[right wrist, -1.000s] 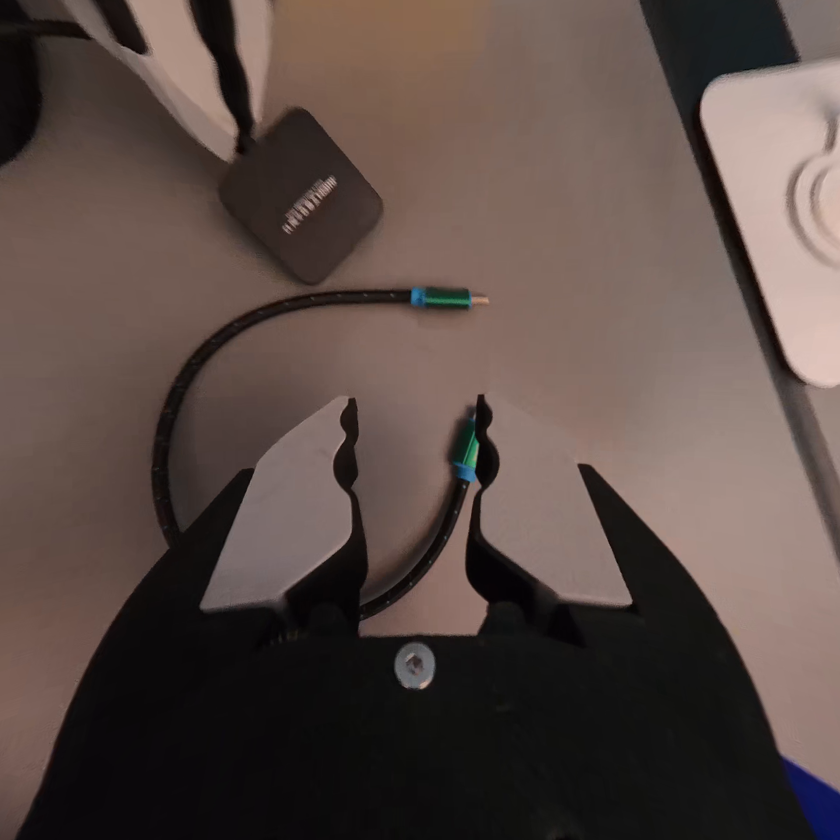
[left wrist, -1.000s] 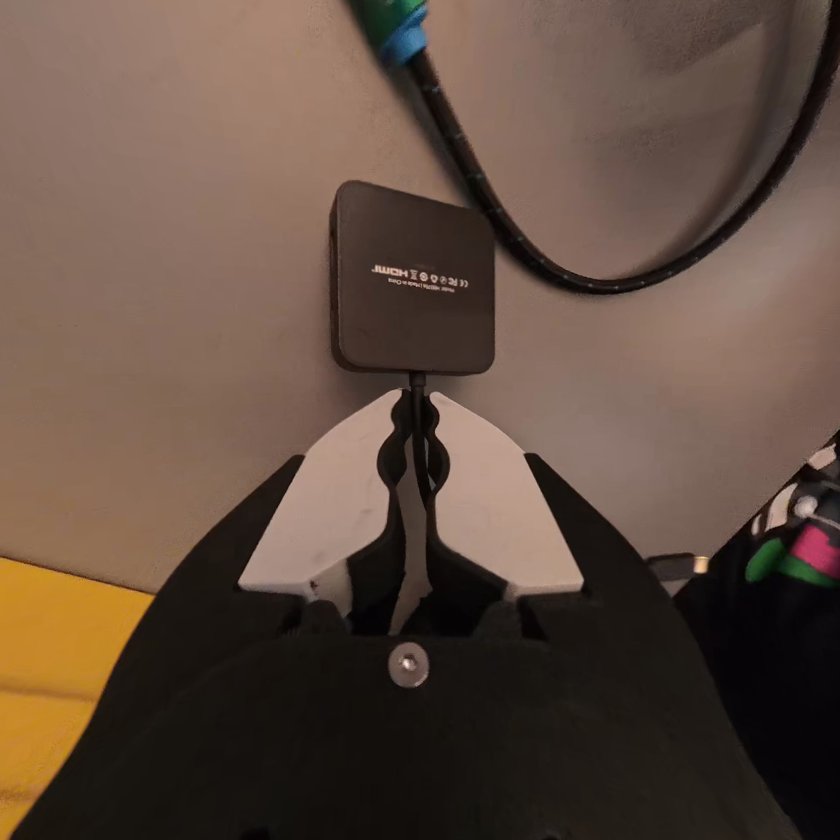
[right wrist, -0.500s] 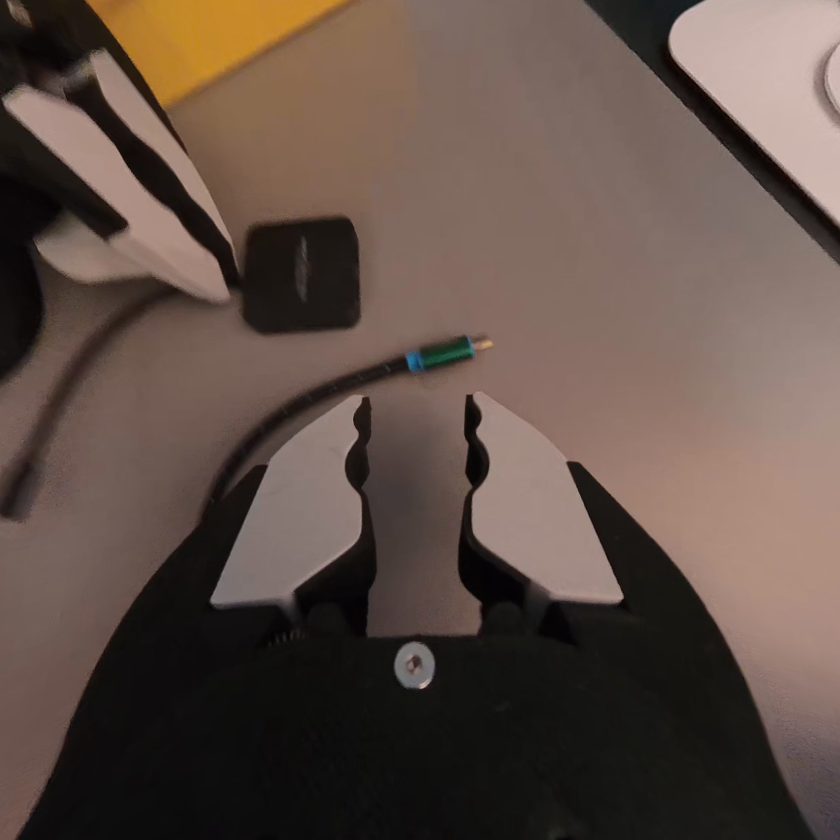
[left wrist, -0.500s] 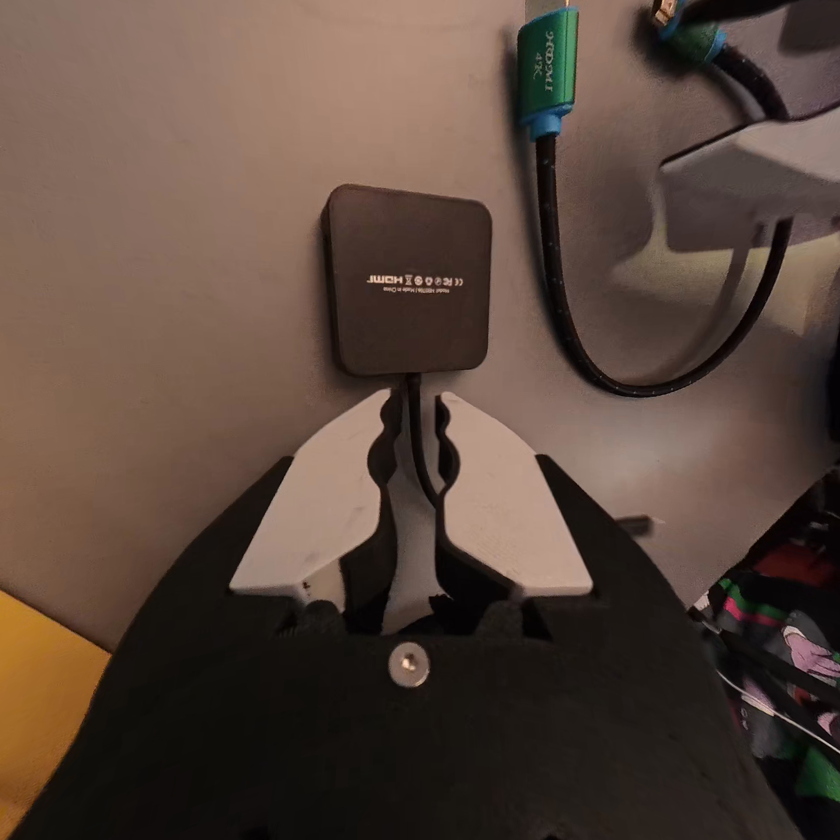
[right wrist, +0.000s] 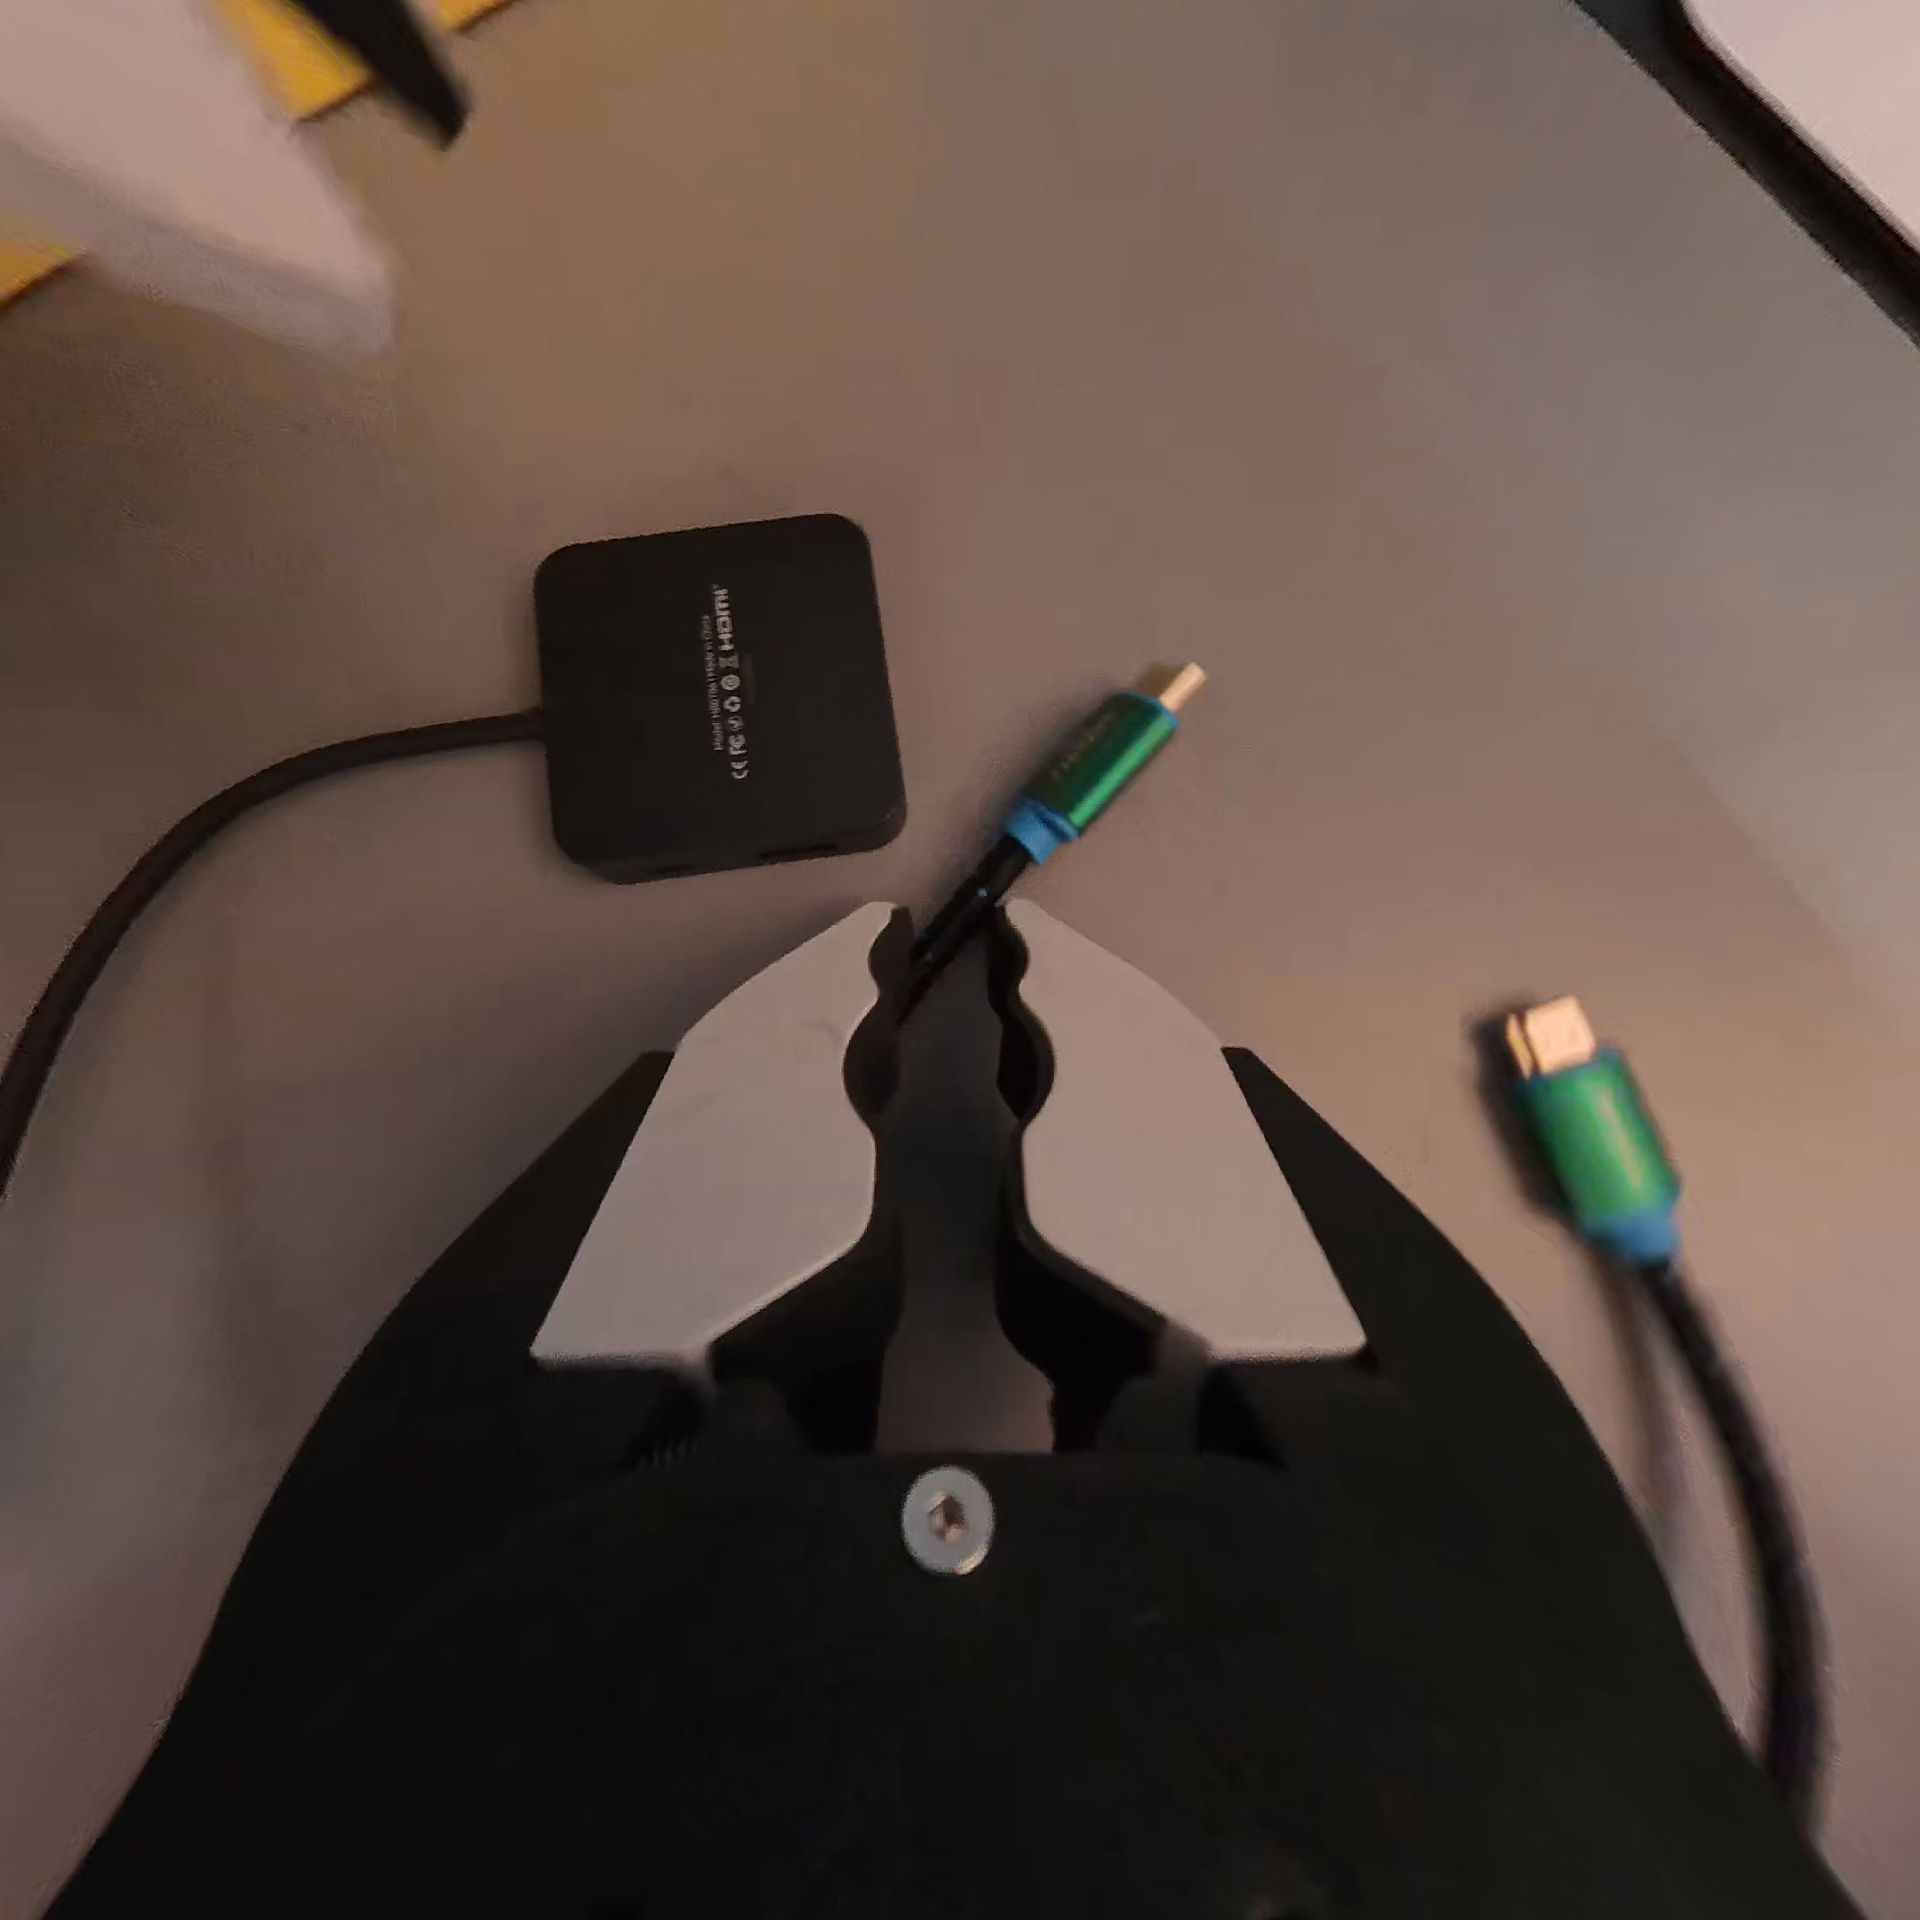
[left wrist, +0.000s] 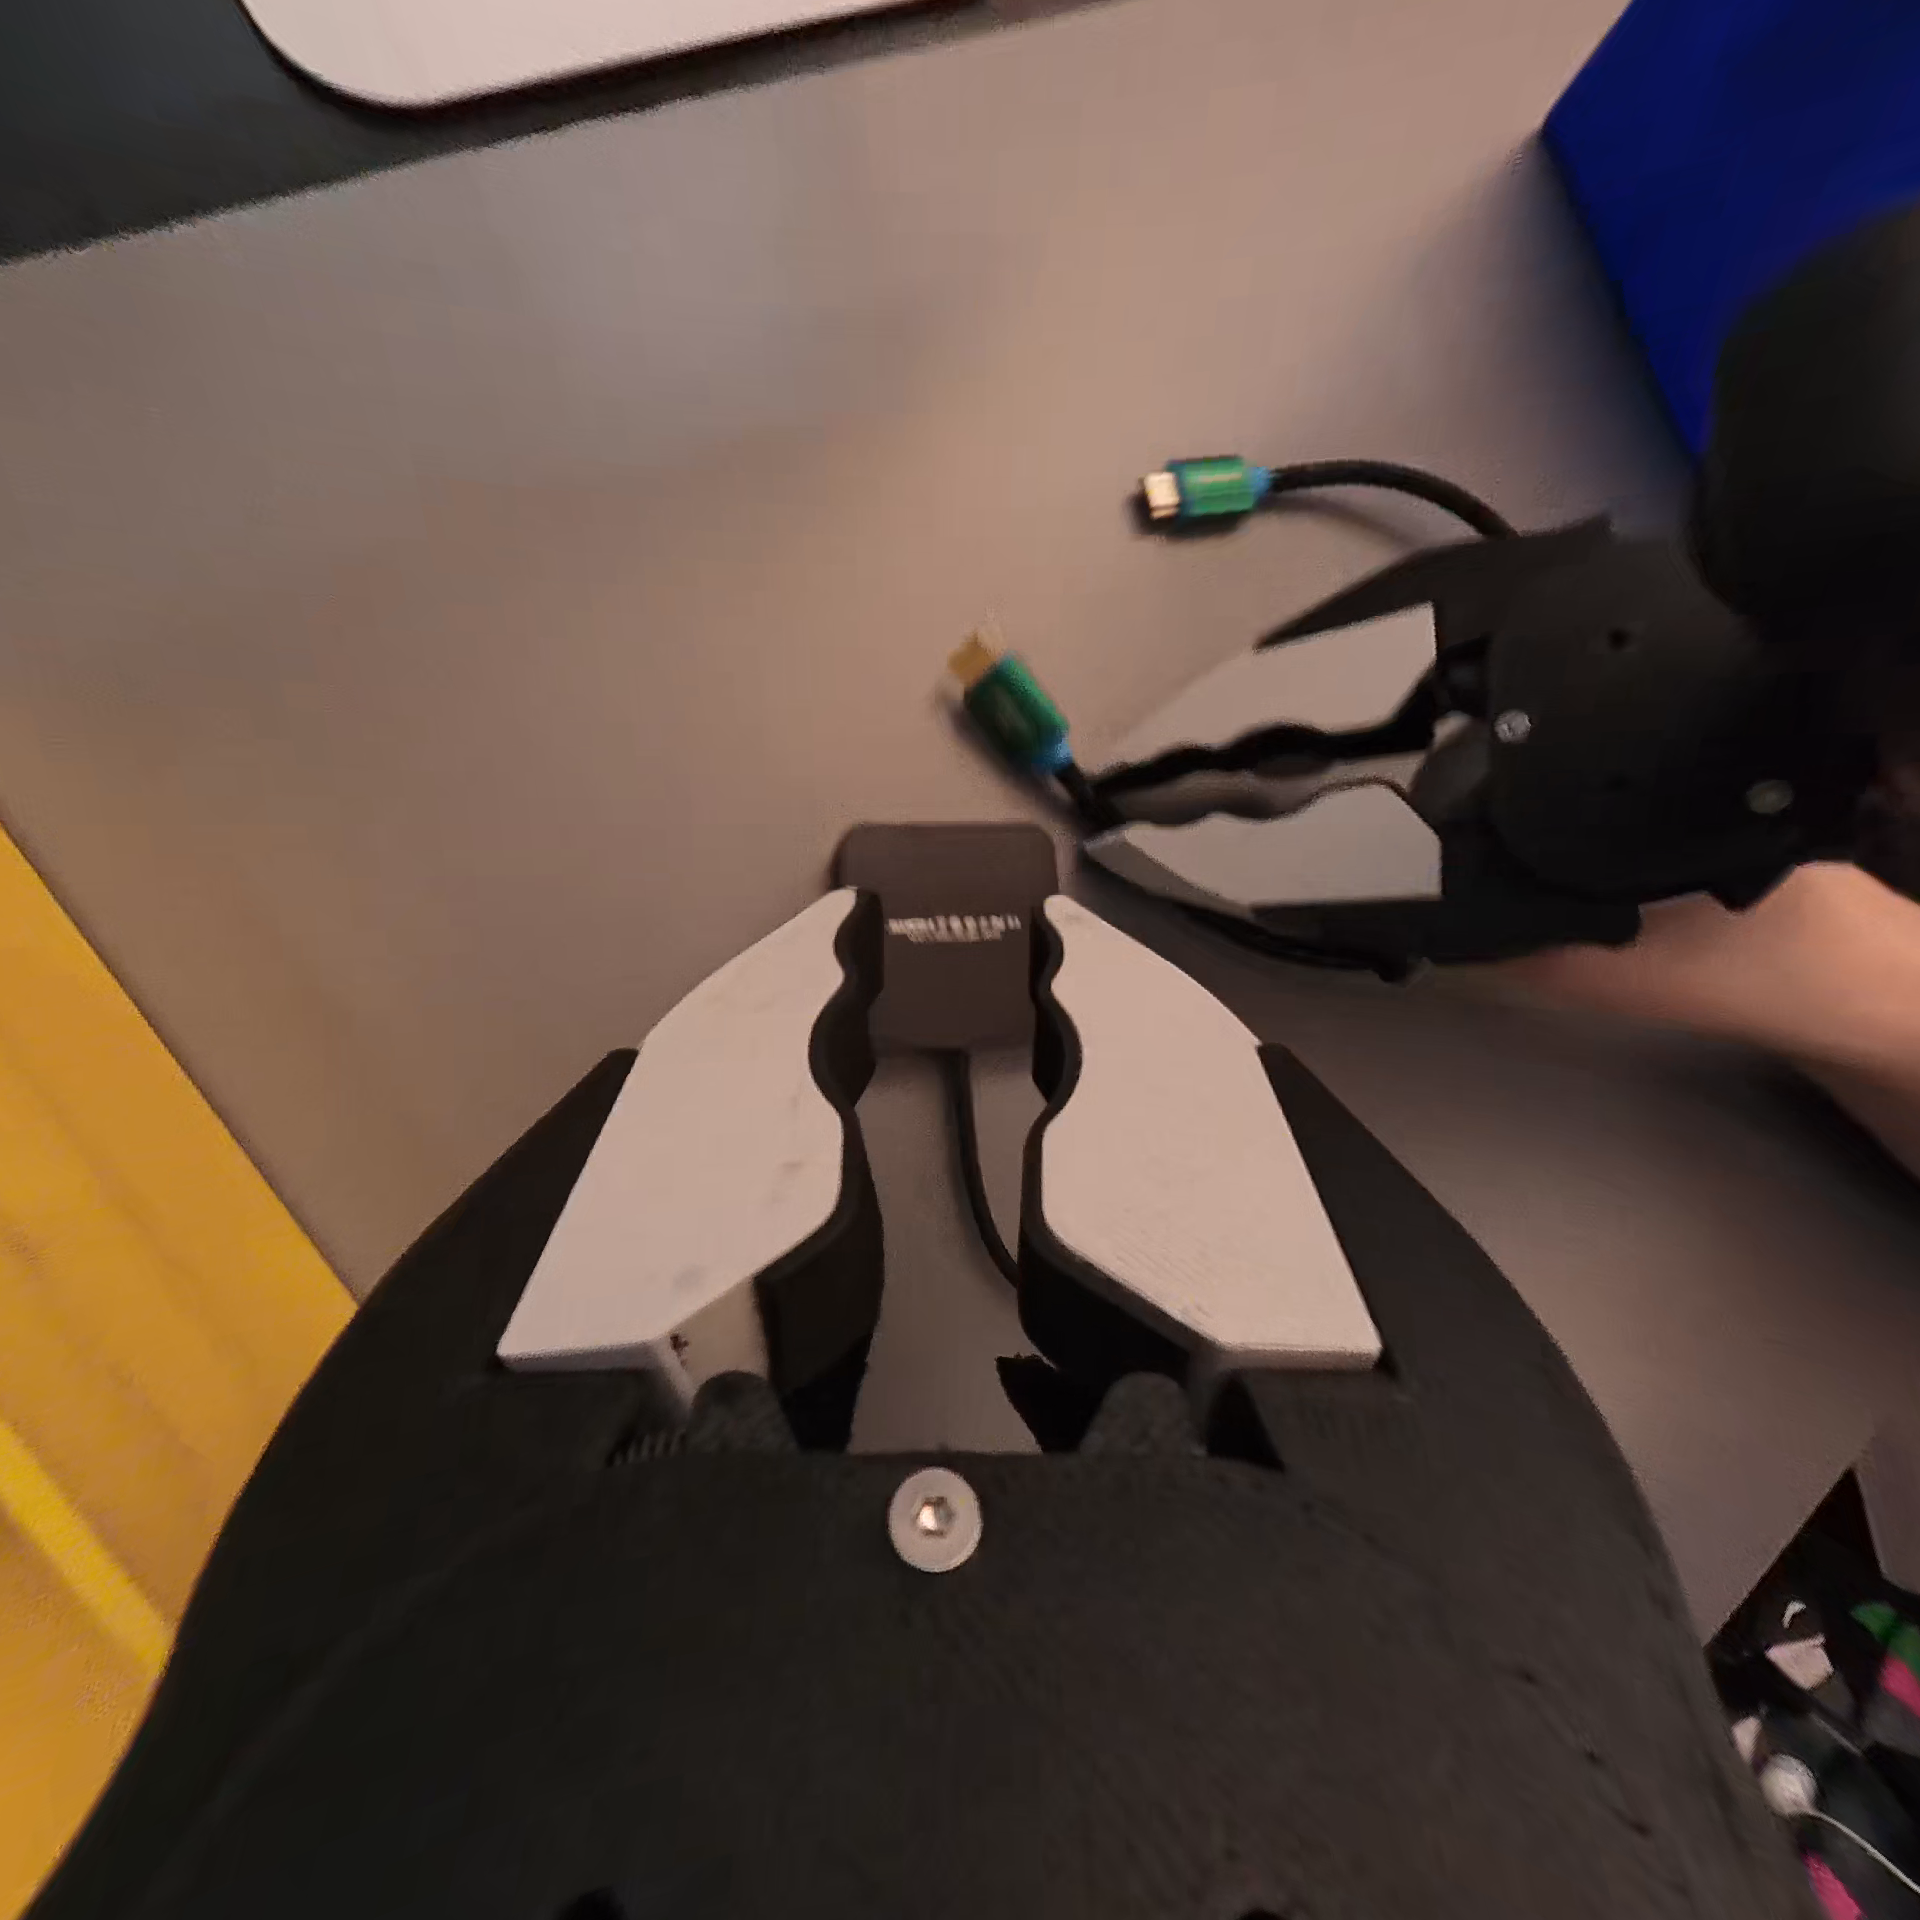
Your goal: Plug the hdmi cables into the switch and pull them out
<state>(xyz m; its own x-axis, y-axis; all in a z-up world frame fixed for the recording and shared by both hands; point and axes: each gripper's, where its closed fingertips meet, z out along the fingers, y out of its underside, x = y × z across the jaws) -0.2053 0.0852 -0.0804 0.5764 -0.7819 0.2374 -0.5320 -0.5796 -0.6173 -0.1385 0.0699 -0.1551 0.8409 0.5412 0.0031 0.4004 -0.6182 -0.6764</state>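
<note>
The right gripper had its fingers clamped on a cable just behind its green plug, beside the black switch on the grey counter, while the left gripper had its fingers apart astride the switch; unclamped, the switch might slide when the plug pushed in.

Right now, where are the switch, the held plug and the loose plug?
switch (right wrist: 717, 696): right wrist view, top face.
held plug (right wrist: 1101, 764): right wrist view, green shell.
loose plug (right wrist: 1595, 1143): right wrist view, green shell.
</note>
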